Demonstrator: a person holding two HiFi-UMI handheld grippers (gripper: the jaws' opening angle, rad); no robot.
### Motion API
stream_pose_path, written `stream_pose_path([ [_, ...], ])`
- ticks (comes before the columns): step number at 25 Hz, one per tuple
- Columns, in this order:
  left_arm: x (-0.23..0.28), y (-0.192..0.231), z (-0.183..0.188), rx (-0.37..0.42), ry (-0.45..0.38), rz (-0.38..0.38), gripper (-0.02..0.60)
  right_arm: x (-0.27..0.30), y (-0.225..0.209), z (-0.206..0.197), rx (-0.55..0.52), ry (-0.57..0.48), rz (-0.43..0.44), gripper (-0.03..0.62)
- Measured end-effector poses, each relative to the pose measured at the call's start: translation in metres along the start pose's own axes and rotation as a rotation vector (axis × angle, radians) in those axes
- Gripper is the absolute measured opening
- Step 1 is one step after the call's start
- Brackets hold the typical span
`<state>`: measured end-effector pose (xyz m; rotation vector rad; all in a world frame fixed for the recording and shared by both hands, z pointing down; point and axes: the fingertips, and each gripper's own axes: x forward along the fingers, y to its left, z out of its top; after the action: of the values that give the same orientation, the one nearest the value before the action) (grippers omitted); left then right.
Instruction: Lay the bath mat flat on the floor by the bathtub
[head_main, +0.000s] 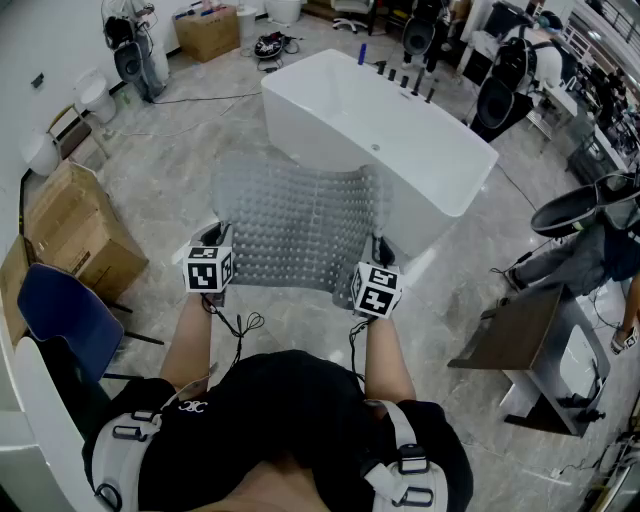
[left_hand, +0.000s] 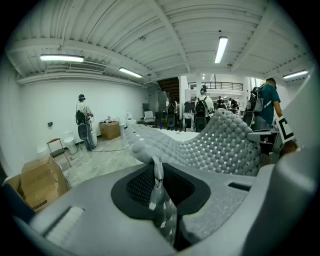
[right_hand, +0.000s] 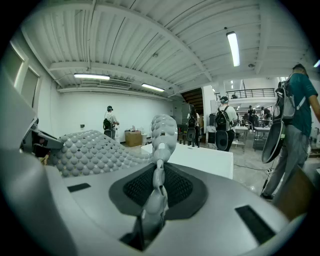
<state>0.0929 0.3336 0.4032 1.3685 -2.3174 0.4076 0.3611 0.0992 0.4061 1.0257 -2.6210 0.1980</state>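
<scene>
**Left gripper**: the jaws are clamped on a thin fold of the bath mat, which is pinched edge-up between the ribbed pads. The near left corner is taken.

**Right gripper**: its jaws are likewise closed on the mat's near right corner, and a knobbly lobe of mat is seen standing just beyond the pads. The two corners are judged to be held well apart so that the sheet is kept spread rather than bunched.

**Bath mat**: grey, studded and perforated. It is carried in the air ahead of both grippers, it sags between them, and its far edge droops toward the tub. It is not yet laid down.

**Bathtub**: white and freestanding, it is set just beyond the mat's far edge, so the sheet is already lined up along its side.

**Floor**: grey marbled tile is found below and ahead of the grippers. The strip beside the tub is judged to be the landing place, and a level lowering is called for.

**Cardboard box**: it is placed well off to the left of the left gripper, clear of the drop.
</scene>
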Motion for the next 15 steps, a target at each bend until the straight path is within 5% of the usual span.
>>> stream_pose_path([
  [15, -0.019, 0.015, -0.01, -0.005, -0.01, 0.019, 0.051, -0.01, 0.023, 0.002, 0.026, -0.025, 0.021, 0.052],
])
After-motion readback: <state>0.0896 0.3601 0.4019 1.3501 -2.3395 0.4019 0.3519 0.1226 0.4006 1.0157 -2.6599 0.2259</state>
